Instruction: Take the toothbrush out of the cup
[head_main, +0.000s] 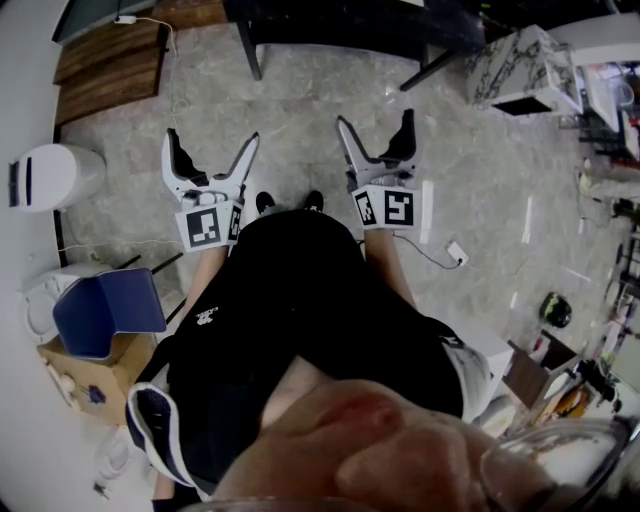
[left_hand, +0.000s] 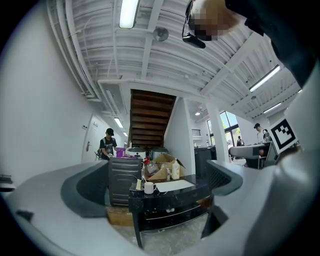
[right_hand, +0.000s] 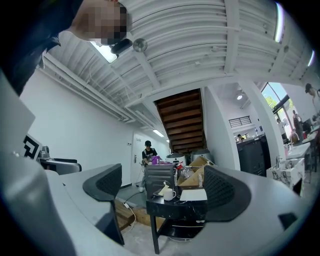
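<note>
A white cup (left_hand: 149, 187) stands on a black table (left_hand: 172, 196) some way ahead of me, small in both gripper views; it shows as the cup (right_hand: 169, 194) in the right gripper view. A pale slender thing leans up beside or from it, too small to tell as a toothbrush. My left gripper (head_main: 212, 140) and right gripper (head_main: 375, 120) are held side by side over the marble floor, far short of the table. Both stand wide open with nothing between their jaws. The cup shows between the left gripper (left_hand: 159, 187) pads and the right gripper (right_hand: 165, 189) pads only as distant background.
On the table lie a white sheet (left_hand: 172, 185) and an open cardboard box (left_hand: 162, 169). A grey cabinet (left_hand: 122, 180) stands behind it, and a person (left_hand: 107, 145) stands at the back. Near me are a white bin (head_main: 45, 175), a blue seat (head_main: 105, 310) and a floor cable (head_main: 440, 255).
</note>
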